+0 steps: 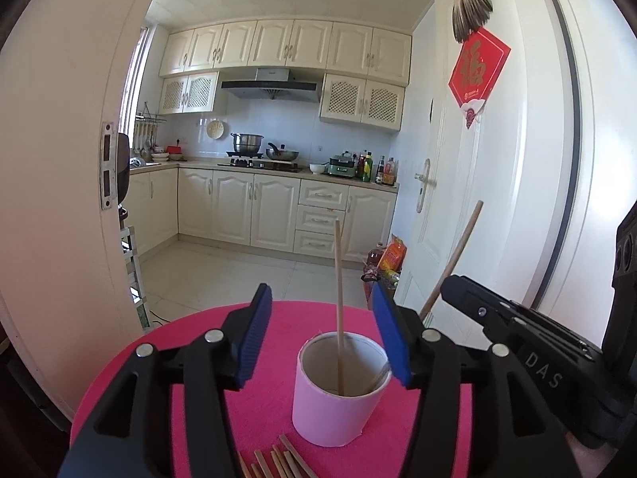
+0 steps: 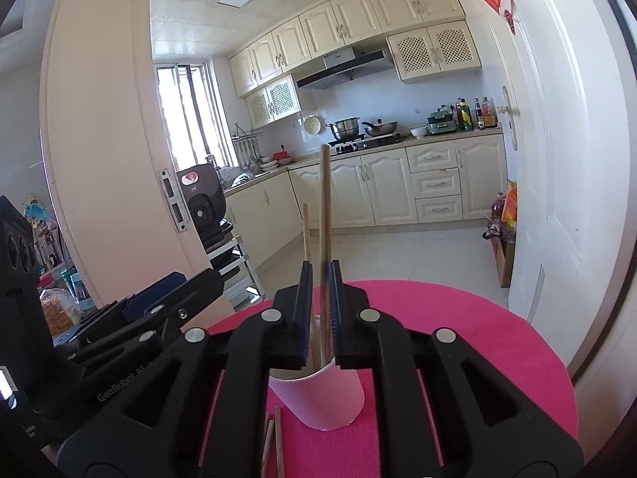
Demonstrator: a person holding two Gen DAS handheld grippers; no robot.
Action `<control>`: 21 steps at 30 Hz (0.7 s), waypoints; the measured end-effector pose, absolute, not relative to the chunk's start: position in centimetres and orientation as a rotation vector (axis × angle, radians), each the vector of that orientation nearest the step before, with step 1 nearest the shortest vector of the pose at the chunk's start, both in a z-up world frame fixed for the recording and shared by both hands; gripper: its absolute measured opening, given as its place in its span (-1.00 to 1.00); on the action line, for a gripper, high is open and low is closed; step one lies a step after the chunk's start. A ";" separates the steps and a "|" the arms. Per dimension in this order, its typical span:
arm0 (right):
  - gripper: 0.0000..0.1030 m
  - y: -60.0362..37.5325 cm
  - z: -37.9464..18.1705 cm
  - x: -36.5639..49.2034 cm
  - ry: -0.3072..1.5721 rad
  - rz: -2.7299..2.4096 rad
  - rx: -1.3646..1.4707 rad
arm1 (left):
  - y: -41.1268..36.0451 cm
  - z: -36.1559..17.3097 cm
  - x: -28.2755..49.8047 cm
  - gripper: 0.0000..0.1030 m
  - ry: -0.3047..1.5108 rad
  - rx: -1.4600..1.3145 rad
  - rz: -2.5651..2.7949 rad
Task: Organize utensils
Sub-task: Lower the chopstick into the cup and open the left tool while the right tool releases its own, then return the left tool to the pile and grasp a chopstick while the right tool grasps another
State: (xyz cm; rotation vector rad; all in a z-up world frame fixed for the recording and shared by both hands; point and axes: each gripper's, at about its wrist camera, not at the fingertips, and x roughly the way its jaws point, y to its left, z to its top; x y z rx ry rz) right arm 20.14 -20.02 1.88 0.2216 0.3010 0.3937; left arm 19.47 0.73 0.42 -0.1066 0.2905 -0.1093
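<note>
A white cup (image 1: pixel 336 392) stands on the round pink table (image 1: pixel 199 338). One wooden chopstick (image 1: pixel 339 298) stands upright in it. My left gripper (image 1: pixel 324 334) is open, its blue pads either side of the cup and above it. Several loose chopsticks (image 1: pixel 274 460) lie on the table in front of the cup. My right gripper (image 2: pixel 318 310) is shut on a chopstick (image 2: pixel 324 215), held upright with its lower end in the cup (image 2: pixel 322 398). A second chopstick (image 2: pixel 306 235) stands in the cup behind it. The held chopstick also shows slanted in the left wrist view (image 1: pixel 458 255).
A white door (image 1: pixel 497 199) stands close on the right of the table. Another door edge (image 1: pixel 79 159) is on the left. Beyond is a kitchen with cabinets (image 1: pixel 278 203) and a stove. Loose chopsticks (image 2: pixel 274 438) lie near the cup in the right wrist view.
</note>
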 end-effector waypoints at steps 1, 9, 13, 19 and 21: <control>-0.63 -20.2 2.1 19.8 0.296 0.387 0.223 | 0.8 0.6 19.0 0.07 0.290 -0.100 -0.106; -0.06 -21.7 2.7 16.5 0.284 0.353 0.206 | 2.0 1.4 15.3 0.19 0.338 -0.071 -0.090; -0.03 -21.6 2.0 15.6 0.342 0.350 0.173 | 3.0 0.7 14.7 0.23 0.458 -0.069 -0.091; -0.03 -20.6 -0.4 15.6 0.501 0.373 0.115 | 4.4 -2.9 15.3 0.23 0.727 -0.030 -0.074; -0.03 -20.0 -1.4 15.7 0.560 0.386 0.091 | 4.8 -4.7 15.6 0.23 0.825 -0.027 -0.076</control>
